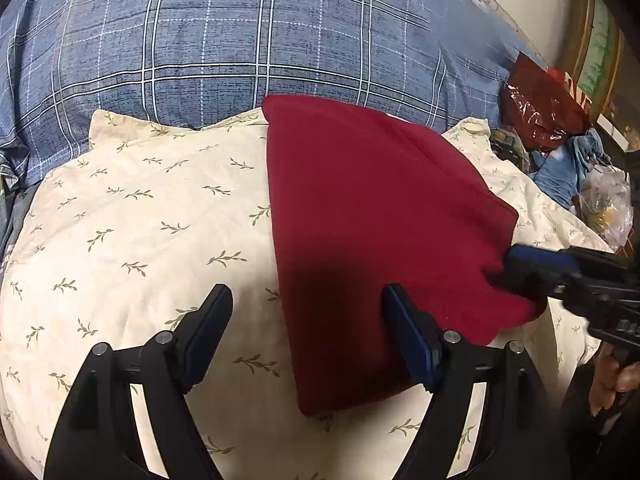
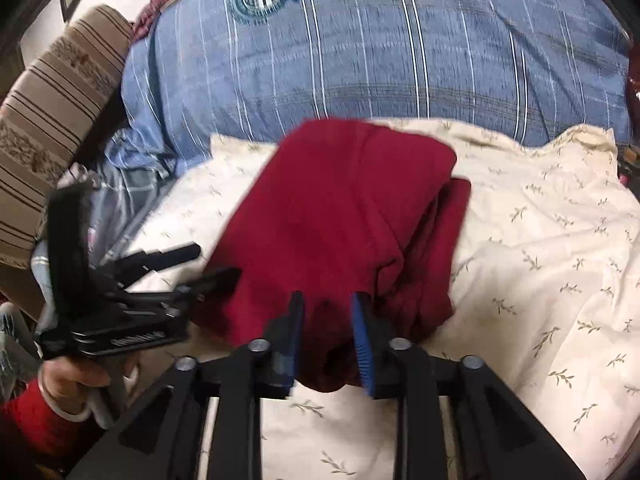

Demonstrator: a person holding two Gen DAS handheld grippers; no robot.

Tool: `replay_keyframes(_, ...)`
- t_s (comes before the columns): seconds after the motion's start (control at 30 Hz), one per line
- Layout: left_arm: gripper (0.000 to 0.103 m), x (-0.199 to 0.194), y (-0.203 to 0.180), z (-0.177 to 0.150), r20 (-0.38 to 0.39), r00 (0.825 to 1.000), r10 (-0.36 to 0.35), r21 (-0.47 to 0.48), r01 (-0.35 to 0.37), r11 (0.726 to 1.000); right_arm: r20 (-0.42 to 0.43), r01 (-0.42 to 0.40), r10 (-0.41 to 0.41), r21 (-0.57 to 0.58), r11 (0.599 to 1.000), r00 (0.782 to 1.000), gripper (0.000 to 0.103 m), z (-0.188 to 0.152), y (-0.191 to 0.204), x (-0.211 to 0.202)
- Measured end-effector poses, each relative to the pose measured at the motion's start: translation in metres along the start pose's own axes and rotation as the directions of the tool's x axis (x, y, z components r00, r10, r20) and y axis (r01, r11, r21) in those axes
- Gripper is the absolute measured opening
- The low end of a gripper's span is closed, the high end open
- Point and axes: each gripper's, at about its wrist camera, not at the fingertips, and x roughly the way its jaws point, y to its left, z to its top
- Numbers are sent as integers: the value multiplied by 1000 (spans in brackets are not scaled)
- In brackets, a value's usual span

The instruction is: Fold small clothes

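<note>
1. The left gripper (image 1: 308, 336) hovers over the cream leaf-print sheet (image 1: 140, 220) — its jaws are spread wide, with the red garment's near-left edge lying between them.
2. The folded red garment (image 1: 372, 216) lies on that sheet, ahead of both grippers.
3. The right gripper (image 2: 326, 340) pinches a bunched fold of the garment's near edge — jaws pressed onto the cloth.
4. A blue plaid pillow (image 1: 240, 40) lies beyond.

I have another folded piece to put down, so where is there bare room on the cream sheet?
Free: the cream sheet left of the red cloth, up to the blue plaid bedding. Also the sheet right of the cloth. Crowded: the bags and clothes past its far right edge.
</note>
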Motion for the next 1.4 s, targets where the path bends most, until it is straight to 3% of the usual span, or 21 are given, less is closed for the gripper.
replay_keyframes(0.07, 81, 1, 1, 0, -1, 1000, 1, -7, -1, 1000, 24, 10, -9, -21, 1000, 1000, 39, 1, 4, -1)
replay_keyframes(0.17, 82, 1, 1, -1, -2, 1000, 3, -9, -3, 1000, -50, 93, -95, -42, 995, 994, 40, -5, 1, 24)
replay_keyframes(0.2, 82, 2, 1, -1, -6, 1000, 2, -9, -2, 1000, -81, 87, -87, -5, 996, 993, 40, -7, -7, 33)
replay_keyframes(0.27, 82, 1, 1, -2, -6, 1000, 0, -9, 0, 1000, -63, 44, -40, 63, 997, 997, 42, -6, -16, 28)
replay_keyframes(0.33, 82, -1, 2, -1, -3, 1000, -12, -13, 12, 1000, -32, -5, 9, 122, 993, 999, 61, -2, -20, 15)
replay_keyframes(0.4, 82, -2, 6, 2, -4, 999, -34, -34, 34, 999, 23, -35, 31, 161, 986, 999, 73, 3, -25, 3)
replay_keyframes(0.47, 82, -2, 11, 6, -15, 998, -64, -74, 63, 995, 81, -61, 46, 206, 977, 996, 78, 9, -35, -6)
replay_keyframes(0.6, 82, 3, 26, 16, -49, 989, -139, -184, 128, 975, 82, -87, 66, 280, 956, 994, 93, 24, -61, 6)
replay_keyframes(0.73, 84, 11, 28, 27, -48, 987, -152, -205, 139, 969, -25, -78, 92, 339, 938, 995, 93, 34, -85, 48)
replay_keyframes(0.97, 84, 39, 20, 37, -90, 975, -203, -197, 182, 963, -8, -147, 160, 358, 922, 987, 93, 36, -91, 76)
replay_keyframes(1.4, 90, 55, 19, 41, -99, 975, -197, -190, 176, 966, 18, -160, 162, 311, 937, 987, 93, 35, -83, 87)
